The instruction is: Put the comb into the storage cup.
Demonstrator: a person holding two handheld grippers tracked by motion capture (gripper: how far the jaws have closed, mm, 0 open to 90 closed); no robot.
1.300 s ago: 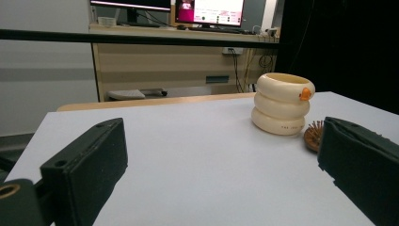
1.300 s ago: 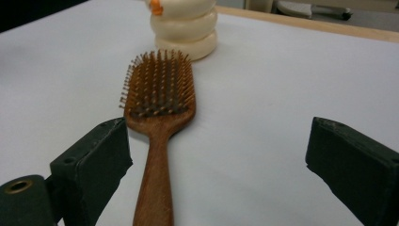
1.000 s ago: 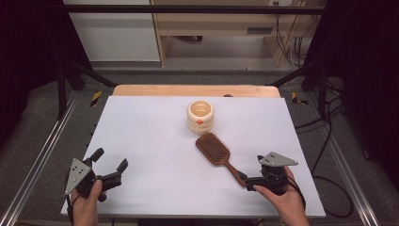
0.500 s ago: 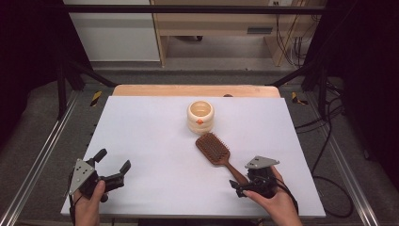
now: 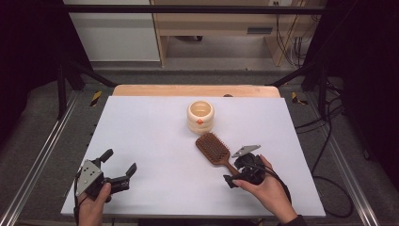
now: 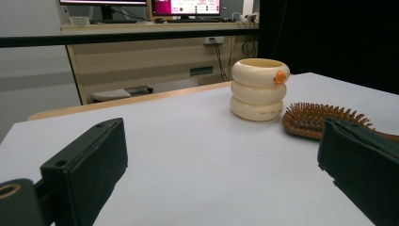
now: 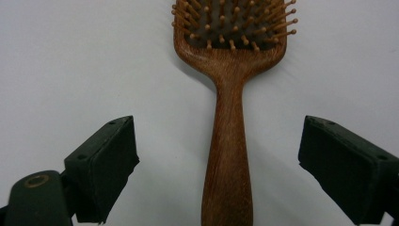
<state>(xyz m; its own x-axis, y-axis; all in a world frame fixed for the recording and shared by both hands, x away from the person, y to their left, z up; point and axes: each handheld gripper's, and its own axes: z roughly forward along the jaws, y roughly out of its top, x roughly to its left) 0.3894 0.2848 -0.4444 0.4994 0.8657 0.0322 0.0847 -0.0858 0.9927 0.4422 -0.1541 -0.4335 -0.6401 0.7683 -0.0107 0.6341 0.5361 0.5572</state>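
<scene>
Now | one hairbrush [image 5: 214, 149] | one cream cup [image 5: 200, 117] | two grippers, jaws apart

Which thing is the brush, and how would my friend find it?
On the white table, look just in front of the cream ring-stacked cup. The brown wooden paddle hairbrush lies flat there, bristles up. Its long handle lies between the right gripper's open jaws.

White table top [image 5: 150, 141] with light wooden strip [image 5: 195, 90] along far edge. Beyond table: beige wooden desk [image 5: 221, 21], cables [image 5: 289, 44] hanging at its right. Two lit monitors [image 6: 193, 6] on desk top. Grey floor [image 5: 42, 141] around table.
</scene>
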